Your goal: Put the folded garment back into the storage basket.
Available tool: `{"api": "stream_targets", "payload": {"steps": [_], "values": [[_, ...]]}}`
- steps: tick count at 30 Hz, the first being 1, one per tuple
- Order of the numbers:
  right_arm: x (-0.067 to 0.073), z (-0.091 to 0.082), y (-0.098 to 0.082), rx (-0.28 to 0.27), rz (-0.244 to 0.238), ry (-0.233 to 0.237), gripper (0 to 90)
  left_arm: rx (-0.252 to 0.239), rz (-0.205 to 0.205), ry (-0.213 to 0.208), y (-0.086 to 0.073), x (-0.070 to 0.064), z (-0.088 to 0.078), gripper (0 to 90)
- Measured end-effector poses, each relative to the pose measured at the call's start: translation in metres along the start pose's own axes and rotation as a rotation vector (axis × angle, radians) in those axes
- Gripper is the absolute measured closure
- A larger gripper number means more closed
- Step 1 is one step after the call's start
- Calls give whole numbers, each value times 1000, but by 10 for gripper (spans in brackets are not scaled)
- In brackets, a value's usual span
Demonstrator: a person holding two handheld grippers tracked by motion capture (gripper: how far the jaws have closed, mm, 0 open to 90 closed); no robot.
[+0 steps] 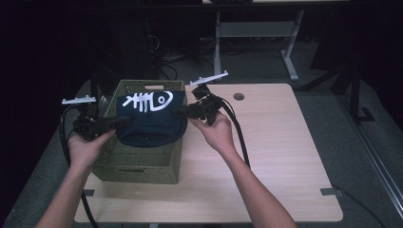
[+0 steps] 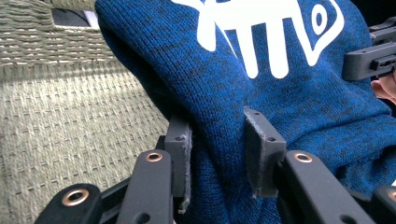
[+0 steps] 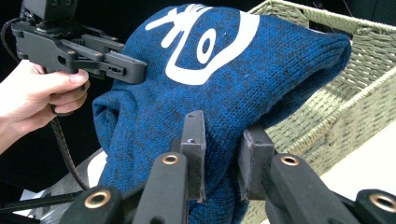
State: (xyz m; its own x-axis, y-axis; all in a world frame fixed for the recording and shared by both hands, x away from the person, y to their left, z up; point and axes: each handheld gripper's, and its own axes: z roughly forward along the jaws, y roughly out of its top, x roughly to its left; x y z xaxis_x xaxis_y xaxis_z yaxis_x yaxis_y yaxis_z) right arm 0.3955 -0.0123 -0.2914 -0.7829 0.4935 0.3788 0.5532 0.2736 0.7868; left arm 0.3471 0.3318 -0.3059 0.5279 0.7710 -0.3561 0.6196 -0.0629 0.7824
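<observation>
A blue knit garment (image 1: 152,116) with a white fish-skeleton print hangs bunched over an olive woven basket (image 1: 138,164) on the left of the table. My left gripper (image 1: 124,121) grips its left side; in the left gripper view the pads (image 2: 264,149) pinch a fold of the knit (image 2: 261,93). My right gripper (image 1: 178,111) is shut on the right side, and a fold of the knit (image 3: 243,79) sits between its jaws (image 3: 224,140). The left gripper (image 3: 93,56) appears beyond the cloth in the right gripper view.
The basket (image 3: 355,93) has handle cut-outs in its end walls. The light wood table (image 1: 275,156) has a cable hole (image 1: 238,96) near its far edge. A white desk frame (image 1: 290,52) stands on the floor behind. Cables trail from both grippers.
</observation>
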Motion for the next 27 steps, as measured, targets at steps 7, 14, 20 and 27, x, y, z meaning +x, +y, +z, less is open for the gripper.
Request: {"api": "stream_targets", "payload": {"steps": [7, 14, 20, 27], "values": [[2, 7, 3, 4, -8, -1, 748, 4, -3, 13, 0, 5, -3, 658], [4, 15, 5, 8, -8, 0, 748, 7, -3, 29, -2, 10, -6, 657], [7, 24, 6, 25, -22, -3, 746, 19, -7, 46, -6, 16, -8, 650], [7, 37, 6, 42, -26, -4, 746, 43, -9, 76, -9, 25, -9, 653]]}}
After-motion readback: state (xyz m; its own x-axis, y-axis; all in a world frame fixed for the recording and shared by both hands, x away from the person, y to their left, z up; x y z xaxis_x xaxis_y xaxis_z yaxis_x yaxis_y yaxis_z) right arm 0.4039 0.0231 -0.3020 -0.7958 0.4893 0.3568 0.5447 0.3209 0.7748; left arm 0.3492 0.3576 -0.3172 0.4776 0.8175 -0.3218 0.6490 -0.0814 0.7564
